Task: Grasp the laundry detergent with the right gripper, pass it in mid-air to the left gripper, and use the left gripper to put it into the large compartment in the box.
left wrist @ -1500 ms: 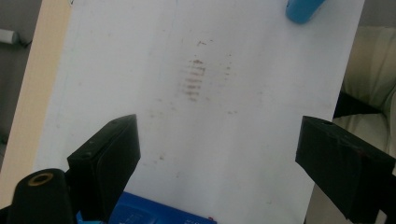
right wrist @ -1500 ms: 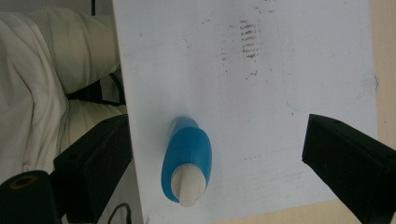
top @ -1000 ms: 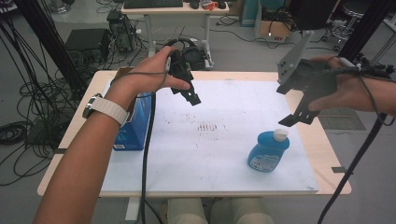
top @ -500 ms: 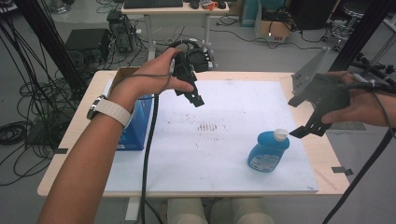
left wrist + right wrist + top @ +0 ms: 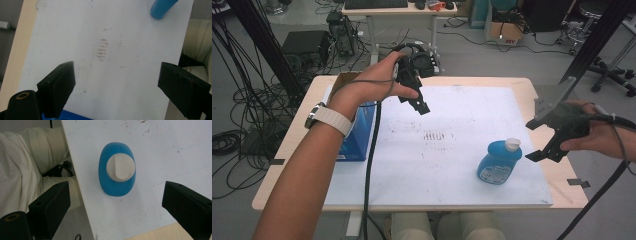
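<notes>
A blue bottle [image 5: 498, 163] with a white cap stands upright on the white sheet [image 5: 447, 170], near its front right corner. My right gripper [image 5: 535, 140] hovers just to its right, open, with the jaws pointing at the bottle and nothing between them. In the right gripper view the bottle [image 5: 117, 177] is seen from above, centred ahead of the open right gripper [image 5: 115, 203]. My left gripper [image 5: 416, 103] is held above the back left of the sheet, open and empty. The left gripper view looks past the wide-apart jaws of the left gripper [image 5: 117, 73] to the stained sheet and the bottle [image 5: 162, 8].
A blue box [image 5: 360, 134] stands at the left edge of the sheet, under the left forearm. The wooden table [image 5: 557, 175] shows around the sheet. The person's cream-trousered legs [image 5: 30, 165] are at the front edge. Cables, desks and stands crowd the floor behind.
The right gripper has come down and drawn in nearer the front edge, from high over the table's right side to beside the bottle. The left gripper and bottle have stayed put.
</notes>
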`<state>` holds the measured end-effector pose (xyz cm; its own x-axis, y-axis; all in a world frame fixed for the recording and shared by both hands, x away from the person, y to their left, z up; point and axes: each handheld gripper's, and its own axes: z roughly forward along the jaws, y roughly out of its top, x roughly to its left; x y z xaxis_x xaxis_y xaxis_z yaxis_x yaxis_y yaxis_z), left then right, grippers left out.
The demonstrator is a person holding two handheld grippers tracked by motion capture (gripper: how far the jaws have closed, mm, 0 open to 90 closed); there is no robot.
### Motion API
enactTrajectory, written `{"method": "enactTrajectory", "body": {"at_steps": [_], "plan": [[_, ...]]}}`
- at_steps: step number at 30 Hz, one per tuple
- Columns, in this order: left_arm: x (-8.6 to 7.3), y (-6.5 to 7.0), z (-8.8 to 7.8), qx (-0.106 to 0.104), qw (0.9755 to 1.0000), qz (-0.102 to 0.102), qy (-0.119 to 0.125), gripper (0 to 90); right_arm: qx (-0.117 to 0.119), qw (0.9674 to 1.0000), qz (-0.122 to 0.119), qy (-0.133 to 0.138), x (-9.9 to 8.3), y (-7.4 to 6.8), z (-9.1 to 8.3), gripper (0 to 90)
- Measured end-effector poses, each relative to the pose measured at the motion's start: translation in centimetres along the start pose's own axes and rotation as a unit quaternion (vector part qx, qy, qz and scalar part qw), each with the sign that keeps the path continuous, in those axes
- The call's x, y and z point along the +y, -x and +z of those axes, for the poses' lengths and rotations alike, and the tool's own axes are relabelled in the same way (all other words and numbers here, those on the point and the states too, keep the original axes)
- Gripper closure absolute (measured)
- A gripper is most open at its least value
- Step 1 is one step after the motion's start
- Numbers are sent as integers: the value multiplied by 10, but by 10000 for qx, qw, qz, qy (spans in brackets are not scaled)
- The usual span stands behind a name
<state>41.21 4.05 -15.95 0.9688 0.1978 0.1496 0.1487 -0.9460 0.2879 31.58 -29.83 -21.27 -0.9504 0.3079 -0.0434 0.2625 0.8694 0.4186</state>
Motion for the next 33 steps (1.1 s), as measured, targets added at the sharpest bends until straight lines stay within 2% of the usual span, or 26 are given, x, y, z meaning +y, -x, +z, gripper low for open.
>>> {"method": "enactTrajectory", "body": {"at_steps": [2,3,18,23,33], "plan": [[0,0,0,4,10000,-2,2,146,-35,10000,25,53,-4,0,2,85],[0,0,0,3,10000,-9,4,146,-20,9995,239,198,-9,-2,6,85],[-1,0,3,15,10000,-50,31,146,-57,9977,165,648,-37,2,30,70],[-2,-1,4,9,10000,-93,15,146,-75,9969,242,744,-42,3,35,59],[-4,-2,7,-7,9999,-108,12,146,-95,9932,325,1110,-54,4,45,42]]}}
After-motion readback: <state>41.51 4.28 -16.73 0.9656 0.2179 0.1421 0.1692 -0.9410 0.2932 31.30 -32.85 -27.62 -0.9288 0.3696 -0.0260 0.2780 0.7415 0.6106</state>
